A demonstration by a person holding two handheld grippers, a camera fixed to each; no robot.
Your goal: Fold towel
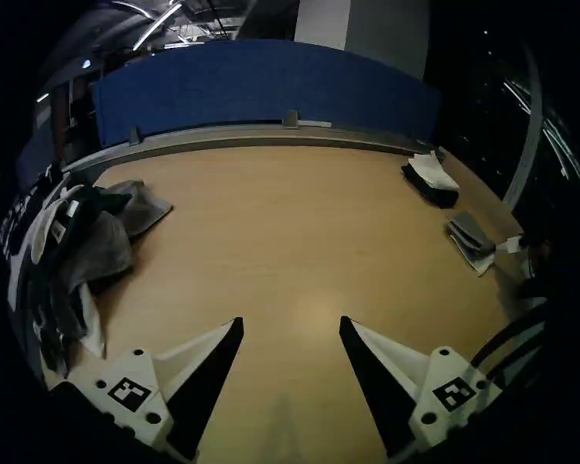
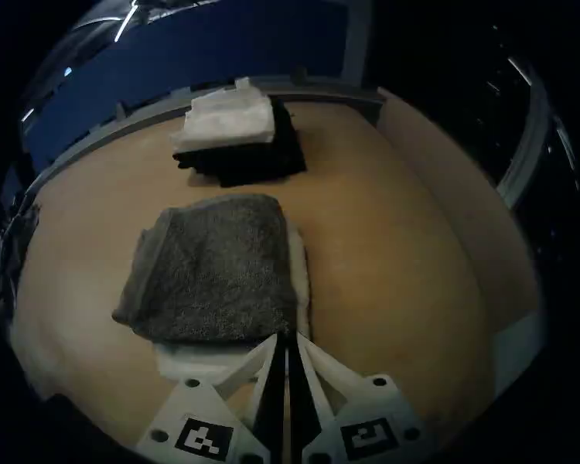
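A folded grey towel [image 2: 213, 267] lies on a folded white towel [image 2: 299, 271] on the wooden table [image 2: 390, 232]. My right gripper [image 2: 284, 338] is shut, and its tips rest at the near edge of this stack; I see no cloth between the fingers. In the left gripper view the same stack [image 1: 472, 240] lies at the far right. My left gripper [image 1: 290, 325] is open above the bare table [image 1: 305, 232], holding nothing. A heap of unfolded grey, white and dark towels [image 1: 81, 247] sits to its left.
A second stack, a folded white towel [image 2: 228, 120] on black ones [image 2: 267, 158], lies farther back; it appears in the left gripper view as a stack [image 1: 431, 178]. A blue partition [image 1: 267, 85] with a grey rail closes off the table's far edge.
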